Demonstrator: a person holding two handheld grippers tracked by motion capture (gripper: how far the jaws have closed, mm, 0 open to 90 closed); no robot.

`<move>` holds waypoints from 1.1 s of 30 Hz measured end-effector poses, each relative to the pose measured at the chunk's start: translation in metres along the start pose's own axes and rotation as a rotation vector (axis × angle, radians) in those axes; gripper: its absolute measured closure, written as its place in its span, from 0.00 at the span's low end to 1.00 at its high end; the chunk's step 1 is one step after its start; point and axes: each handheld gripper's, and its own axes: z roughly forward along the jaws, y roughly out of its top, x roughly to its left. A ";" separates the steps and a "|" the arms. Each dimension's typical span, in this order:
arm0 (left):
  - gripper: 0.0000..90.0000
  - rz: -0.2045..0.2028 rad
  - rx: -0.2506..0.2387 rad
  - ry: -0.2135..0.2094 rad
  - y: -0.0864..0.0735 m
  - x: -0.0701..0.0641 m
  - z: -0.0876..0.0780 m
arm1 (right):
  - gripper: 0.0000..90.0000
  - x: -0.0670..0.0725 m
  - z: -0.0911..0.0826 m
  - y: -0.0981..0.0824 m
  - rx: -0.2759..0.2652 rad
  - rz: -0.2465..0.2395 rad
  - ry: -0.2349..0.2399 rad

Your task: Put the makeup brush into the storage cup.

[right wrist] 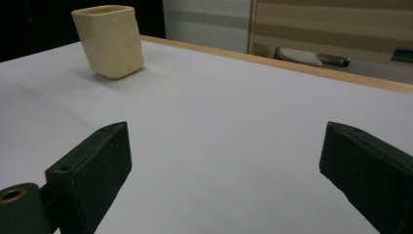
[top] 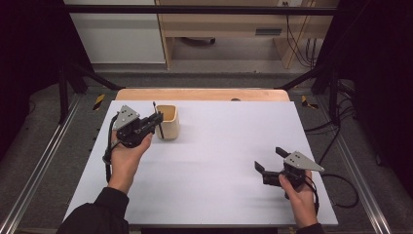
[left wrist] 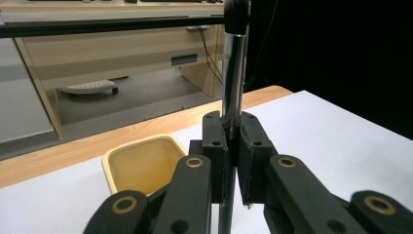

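A white table top (top: 219, 156) with a wooden strip (top: 202, 94) along its far edge carries one thing: a cream, square-sided cup (top: 168, 122), standing upright near the far left corner, open mouth up.

The pen (left wrist: 233, 73) is a slim rod with a shiny metal barrel and a black cap end at the top. It stands nearly upright, clamped partway along its length, its lower end running down out of sight. It is just beside the cup (top: 168, 122), on the cup's left in the high view — raised level with the rim, not inside.

The cup is a pale cream holder with a squarish mouth and rounded corners. It stands upright and open — nothing can be seen inside it.
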 end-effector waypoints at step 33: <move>0.93 -0.002 0.000 0.047 0.025 0.023 0.027 | 0.04 0.008 0.004 -0.012 -0.146 -0.078 -0.006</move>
